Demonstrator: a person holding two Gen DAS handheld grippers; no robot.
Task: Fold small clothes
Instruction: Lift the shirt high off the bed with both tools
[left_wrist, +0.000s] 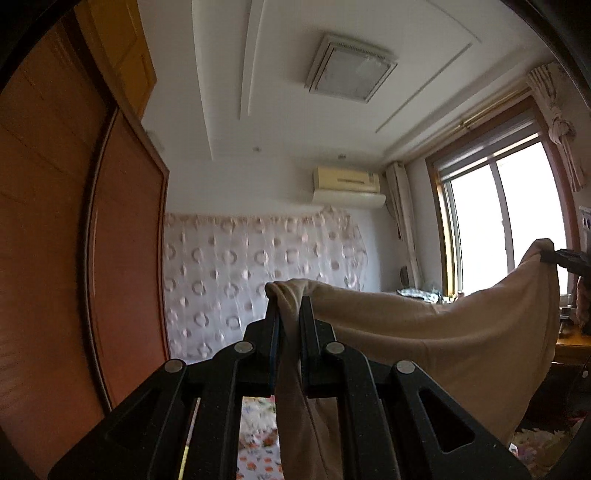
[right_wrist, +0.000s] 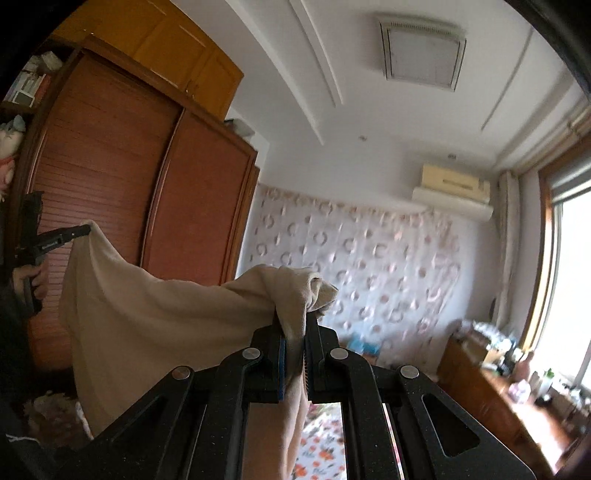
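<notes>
Left wrist view: both grippers (left_wrist: 287, 306) (right_wrist: 295, 317) pinch beige garment (left_wrist: 443, 332) corners — held aloft.

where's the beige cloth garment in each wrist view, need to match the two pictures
Left wrist view: the beige cloth garment runs from the left gripper at lower centre to the right gripper at the right edge.
Right wrist view: the garment runs from the right gripper at lower centre to the left gripper at the left edge.
Shared landmark: the cream wall air conditioner.
</notes>
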